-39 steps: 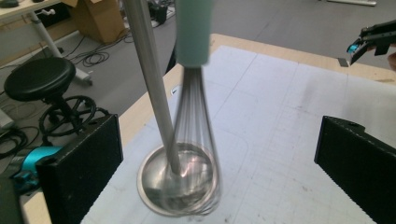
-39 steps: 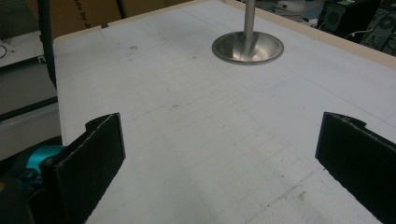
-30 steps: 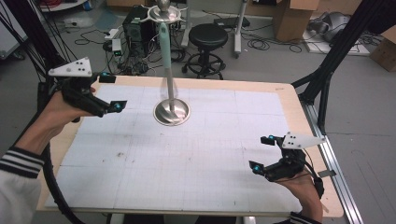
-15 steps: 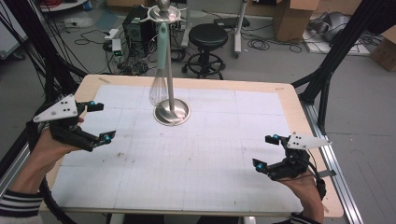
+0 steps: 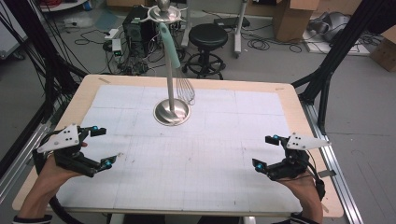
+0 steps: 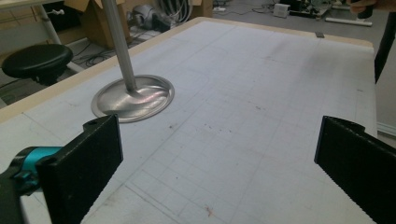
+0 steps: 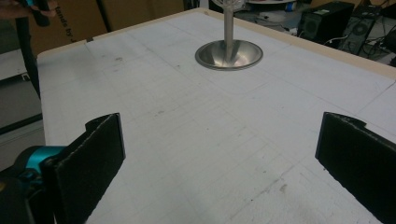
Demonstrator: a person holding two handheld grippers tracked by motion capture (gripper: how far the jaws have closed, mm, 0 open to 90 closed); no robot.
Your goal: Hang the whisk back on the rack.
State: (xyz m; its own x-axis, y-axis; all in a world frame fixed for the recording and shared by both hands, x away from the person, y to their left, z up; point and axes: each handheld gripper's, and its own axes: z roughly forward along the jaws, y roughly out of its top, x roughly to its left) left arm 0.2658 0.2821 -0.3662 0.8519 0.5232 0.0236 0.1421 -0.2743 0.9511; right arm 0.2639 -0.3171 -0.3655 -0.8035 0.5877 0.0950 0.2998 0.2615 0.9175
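Here the whisk [image 5: 180, 70] hung from the top disc of the metal stand [image 5: 172, 112], its teal handle uppermost and its wire loops dangling just beside the pole, above the round base. The stand stood upright near the far middle of the desk [image 5: 289, 100], on the white gridded mat. The left gripper [image 5: 103, 147] hovered low at the near left edge, its fingers spread wide and empty. The right gripper [image 5: 264, 151] sat at the near right edge, well apart from the stand, its fingers likewise wide open and holding nothing.
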